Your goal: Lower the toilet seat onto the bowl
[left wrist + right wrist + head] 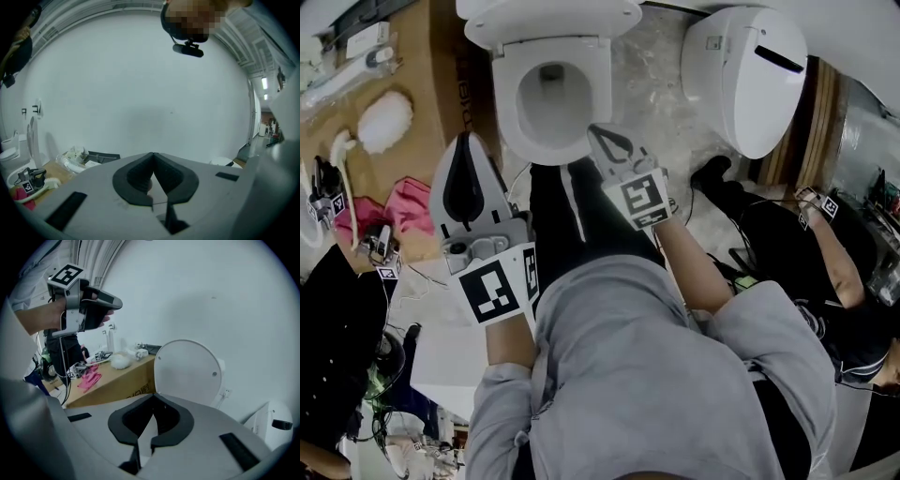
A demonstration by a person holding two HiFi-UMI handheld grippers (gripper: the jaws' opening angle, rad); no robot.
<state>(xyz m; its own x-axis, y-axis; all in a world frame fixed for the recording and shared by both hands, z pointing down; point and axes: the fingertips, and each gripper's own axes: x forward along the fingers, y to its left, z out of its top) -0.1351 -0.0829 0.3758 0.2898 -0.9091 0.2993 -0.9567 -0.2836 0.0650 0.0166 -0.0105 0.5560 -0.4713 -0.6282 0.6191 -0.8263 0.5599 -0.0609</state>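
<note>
A white toilet bowl [511,112] stands just ahead of the person's knees. Its round white seat and lid [187,373] are raised upright at the back, and I cannot tell one from the other. In the head view they show as the flat white piece [548,19] at the top. My right gripper [602,134] is shut and empty, its tips over the bowl's front right rim. The right gripper [153,395] points at the upright lid from some way off. My left gripper [469,150] is held left of the bowl, shut and empty. The left gripper [153,153] faces a bare white wall.
A second white toilet [750,75] with its lid down stands to the right. A cardboard box [431,84] on the left carries a white fluffy brush [384,122] and a pink cloth [411,204]. Another person in black [825,272] crouches at right. Cables lie on the floor.
</note>
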